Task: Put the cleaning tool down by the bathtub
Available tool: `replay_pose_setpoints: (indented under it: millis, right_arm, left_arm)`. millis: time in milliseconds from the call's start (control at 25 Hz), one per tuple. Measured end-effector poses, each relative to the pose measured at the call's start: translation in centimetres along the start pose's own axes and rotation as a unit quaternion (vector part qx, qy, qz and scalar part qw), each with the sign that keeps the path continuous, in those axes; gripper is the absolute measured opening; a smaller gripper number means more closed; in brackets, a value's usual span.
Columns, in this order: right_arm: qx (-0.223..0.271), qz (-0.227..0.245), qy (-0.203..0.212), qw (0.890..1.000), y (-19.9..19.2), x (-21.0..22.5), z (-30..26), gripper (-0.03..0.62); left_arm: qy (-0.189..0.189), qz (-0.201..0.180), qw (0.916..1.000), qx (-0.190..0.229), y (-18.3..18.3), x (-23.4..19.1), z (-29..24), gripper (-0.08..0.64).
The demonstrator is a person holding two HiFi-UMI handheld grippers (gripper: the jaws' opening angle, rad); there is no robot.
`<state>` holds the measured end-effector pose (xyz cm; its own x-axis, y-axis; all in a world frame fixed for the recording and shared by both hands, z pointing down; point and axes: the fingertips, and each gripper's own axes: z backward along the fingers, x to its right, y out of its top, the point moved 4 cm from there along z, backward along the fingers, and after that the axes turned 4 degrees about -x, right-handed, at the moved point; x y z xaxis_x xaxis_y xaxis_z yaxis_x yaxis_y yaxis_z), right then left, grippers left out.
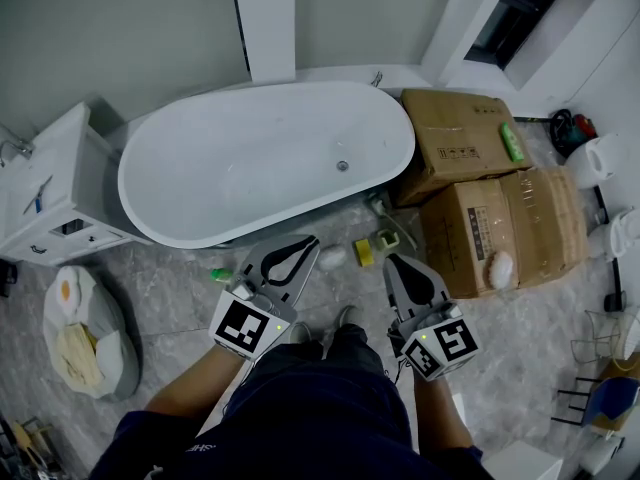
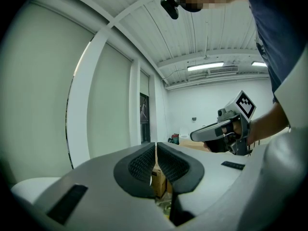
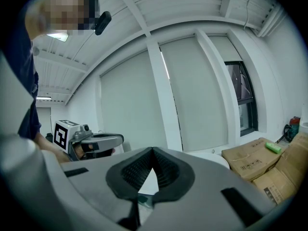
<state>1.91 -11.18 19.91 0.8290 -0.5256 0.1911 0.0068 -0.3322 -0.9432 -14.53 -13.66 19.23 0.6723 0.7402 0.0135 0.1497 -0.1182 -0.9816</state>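
White oval bathtub lies beyond the left gripper and right gripper, both with jaws closed together, empty.

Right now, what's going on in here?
A person stands at the tub with a gripper in each hand. The left gripper and right gripper are both shut and empty, held out in front of the body. Small things lie on the floor by the tub: a white one, a yellow one, a green one. Which is the cleaning tool I cannot tell.
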Motion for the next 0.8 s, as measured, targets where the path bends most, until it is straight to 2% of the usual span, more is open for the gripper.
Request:
replay_pose_setpoints:
  millis: [800]
  right_arm:
    - [0.004, 0.005, 0.008, 1.0, 0.93, -0.49, -0.35, 0.002]
  left_arm:
    - [-0.009, -0.002, 0.9999, 0.007, 1.04, 0.22, 0.06, 0.031]
